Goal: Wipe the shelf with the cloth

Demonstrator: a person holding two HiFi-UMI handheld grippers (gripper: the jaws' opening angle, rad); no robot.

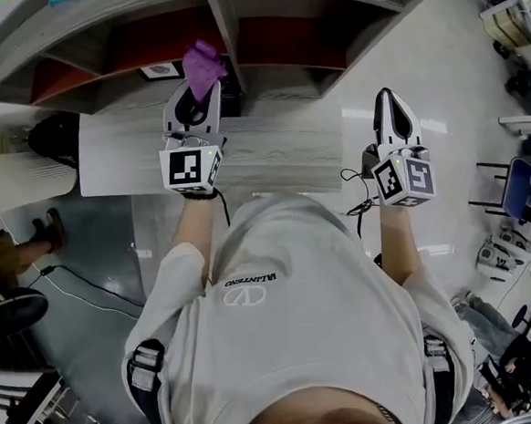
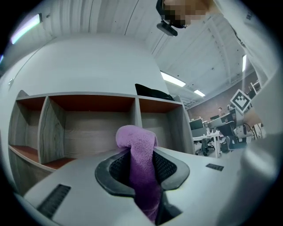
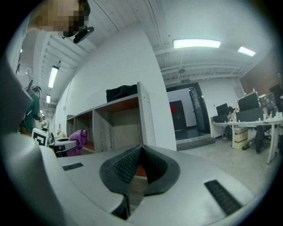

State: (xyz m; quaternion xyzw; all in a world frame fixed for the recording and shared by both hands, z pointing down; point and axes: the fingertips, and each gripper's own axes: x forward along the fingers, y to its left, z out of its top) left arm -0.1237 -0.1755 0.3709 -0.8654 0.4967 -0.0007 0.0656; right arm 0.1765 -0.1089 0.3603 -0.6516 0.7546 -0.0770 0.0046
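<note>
The left gripper (image 1: 203,91) pinches a soft, fuzzy purple cloth (image 2: 140,150) between its ribbed black pads (image 2: 117,169), in front of the grey wood-grain shelf (image 2: 88,128). The jaws of the right gripper (image 3: 140,152) are pressed together, with nothing between them.

Even bright indoor light; ceiling strips (image 3: 196,43) glare at 12 o'clock in right gripper view; fisheye bending, dark vignette at edges

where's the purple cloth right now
The purple cloth is clamped in the left tongs, at upper centre-left of the head view, held up in front of the vertical divider of the shelf.
</note>
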